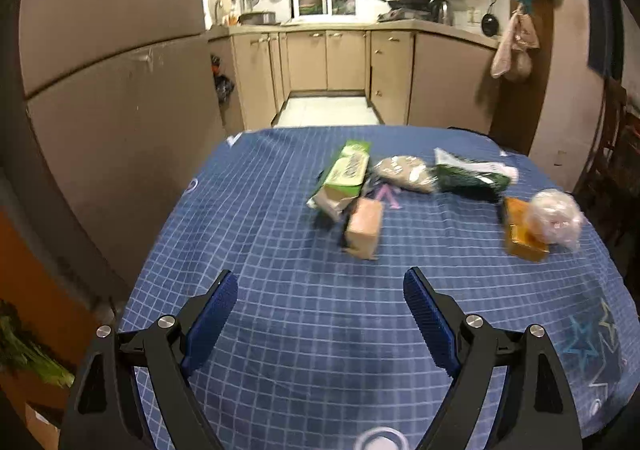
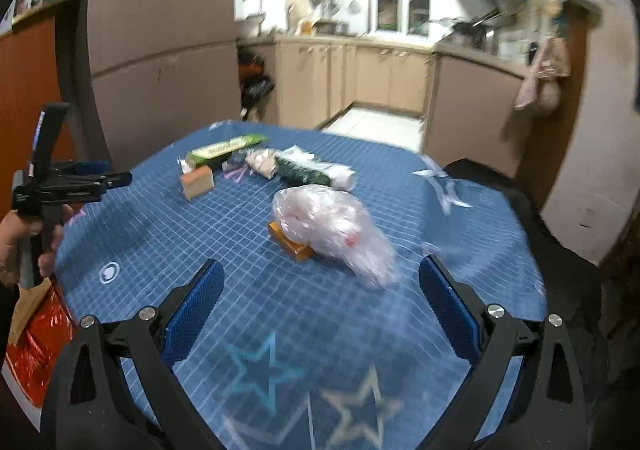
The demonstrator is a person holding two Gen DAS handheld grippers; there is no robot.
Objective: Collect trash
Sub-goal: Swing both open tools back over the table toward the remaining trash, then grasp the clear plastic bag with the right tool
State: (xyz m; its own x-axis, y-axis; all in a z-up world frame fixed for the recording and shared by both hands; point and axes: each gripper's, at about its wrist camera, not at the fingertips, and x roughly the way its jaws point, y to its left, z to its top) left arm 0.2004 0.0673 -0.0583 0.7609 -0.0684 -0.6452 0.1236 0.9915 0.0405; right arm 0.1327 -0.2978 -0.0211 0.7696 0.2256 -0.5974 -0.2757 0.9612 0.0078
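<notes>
The jaws of both grippers stood wide apart and held nothing. The left gripper (image 1: 320,286) hung above the near part of the tabletop (image 1: 280,330), which was covered by a blue checked cloth, and the trash lay ahead of it toward the far side. Closest to it was a small tan carton (image 1: 363,228), lying just in front of a green-and-white wrapper (image 1: 345,176). A crumpled beige packet (image 1: 406,173) sat beside the wrapper, and a dark green bag (image 1: 472,175) lay next to that, farther right. Off to the right, an orange box (image 1: 520,232) touched a clear plastic bag (image 1: 555,219) bunched into a ball. The right gripper (image 2: 320,278) hovered over the star-printed edge of the cloth, and from its camera the clear plastic bag (image 2: 332,228) lay just ahead between the blue pads (image 2: 192,314), partly covering the orange box (image 2: 290,242). Beyond it the tan carton (image 2: 197,180), the green-and-white wrapper (image 2: 224,148) and the dark green bag (image 2: 308,170) lay in a loose row. At the left edge of that view, a hand (image 2: 22,246) held the left gripper (image 2: 120,178) over the side of the tabletop. Both views were somewhat blurred.
</notes>
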